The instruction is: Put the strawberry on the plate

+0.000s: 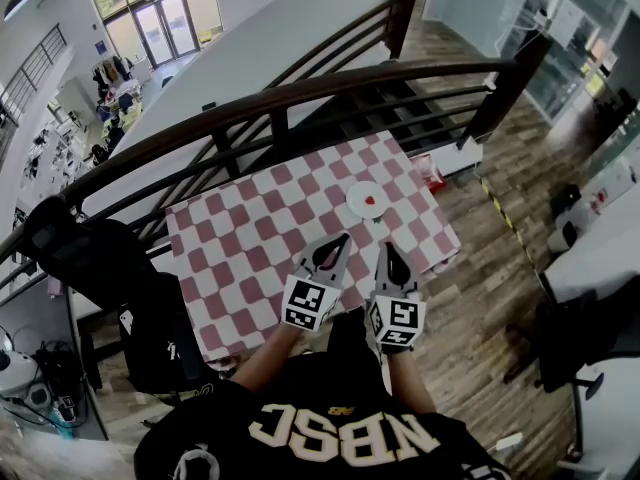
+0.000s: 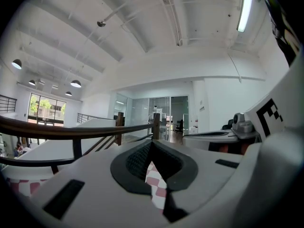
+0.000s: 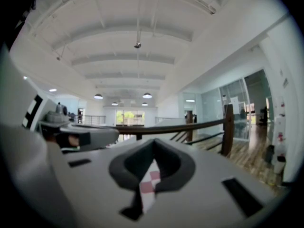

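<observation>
While both grippers hung over the near side of the checkered table (image 1: 240, 258), we noted the strawberry (image 1: 371, 200) lying on the white plate (image 1: 356, 192), a small red spot about mid-dish. We judged the placing done, with only a clean finish left.

Left gripper (image 1: 338, 241): jaws closed together at the tips, nothing between them. Its own view showed only a sliver of checkered cloth through the gap behind the tips.

Right gripper (image 1: 388, 251): jaws likewise pressed together and empty, with the same sliver of cloth showing. It sat on the near side of the plate, apart from it, and the left gripper sat just to its left.

To do this step well, we reckoned both grippers should hold off from the plate, tips up off the cloth. A brush against the rim could roll the berry out. Any retreat should run straight back toward the body, away from the plate.

Edges and room:
- The plate stood near the table's right edge, with a strip of cloth between rim and edge. A nudge that way looked risky.
- The dark railing (image 1: 300, 98) ran beyond the plate, past the table's far edge, so there was no room to reach through there.
- Bare cloth stretched wide to the left of the plate, the freest ground.
- A black chair (image 1: 90, 258) stood well left of the plate, off the table.
</observation>
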Available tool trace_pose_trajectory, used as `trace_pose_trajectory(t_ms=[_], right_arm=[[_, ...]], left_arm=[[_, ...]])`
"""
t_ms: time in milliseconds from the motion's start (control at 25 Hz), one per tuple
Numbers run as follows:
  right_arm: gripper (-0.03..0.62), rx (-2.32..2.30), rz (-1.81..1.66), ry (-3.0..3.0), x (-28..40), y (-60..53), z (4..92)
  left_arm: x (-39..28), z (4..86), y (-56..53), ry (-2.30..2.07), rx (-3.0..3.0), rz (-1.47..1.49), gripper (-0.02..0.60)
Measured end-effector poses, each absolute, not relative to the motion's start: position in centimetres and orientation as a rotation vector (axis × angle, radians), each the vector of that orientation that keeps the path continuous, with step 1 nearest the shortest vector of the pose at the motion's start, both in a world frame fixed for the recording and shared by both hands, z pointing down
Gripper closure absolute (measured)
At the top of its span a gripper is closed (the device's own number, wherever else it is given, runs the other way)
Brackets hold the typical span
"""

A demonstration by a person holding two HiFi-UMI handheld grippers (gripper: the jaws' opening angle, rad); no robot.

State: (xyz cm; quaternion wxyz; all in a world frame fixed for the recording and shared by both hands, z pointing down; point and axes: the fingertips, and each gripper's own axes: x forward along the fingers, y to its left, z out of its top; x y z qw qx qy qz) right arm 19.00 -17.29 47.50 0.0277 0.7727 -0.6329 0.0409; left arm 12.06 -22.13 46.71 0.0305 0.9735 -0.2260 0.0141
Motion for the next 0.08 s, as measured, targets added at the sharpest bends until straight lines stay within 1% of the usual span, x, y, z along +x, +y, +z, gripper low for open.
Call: trace_pose_trajectory(t_ms=[80], right_arm=[[0.576,2.394,0.124,-1.939,19.41,-17.42,47.56]], left_arm=[[12.21,46.88,-22.39,-0.695,2.999,0.047,0.572]])
